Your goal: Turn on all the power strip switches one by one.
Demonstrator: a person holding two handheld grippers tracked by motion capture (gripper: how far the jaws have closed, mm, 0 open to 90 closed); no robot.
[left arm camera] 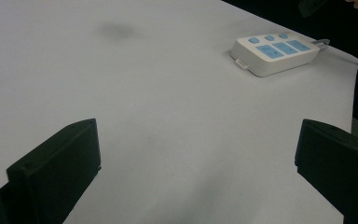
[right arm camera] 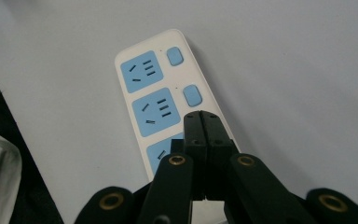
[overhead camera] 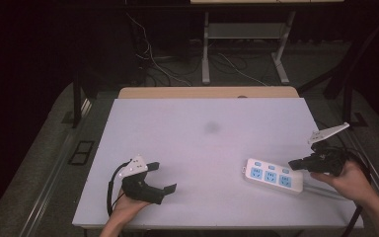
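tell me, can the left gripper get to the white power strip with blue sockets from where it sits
Probably yes. The left gripper has its jaws wide open, and bare white table top lies between it and the white power strip with blue sockets. The right gripper, jaws shut, sits over the strip's far end.

Table (overhead camera: 187, 128) evenly lit; surroundings dark; soft shadows; slight blur.

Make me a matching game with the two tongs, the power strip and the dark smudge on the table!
Things:
1. left tongs
2. right tongs
3. power strip
4. dark smudge

States:
A. white with blue sockets
B. jaws pressed together over the strip
C. jaws wide apart, nothing between them
D. on the bare middle of the table

Pairs: 1-C, 2-B, 3-A, 4-D
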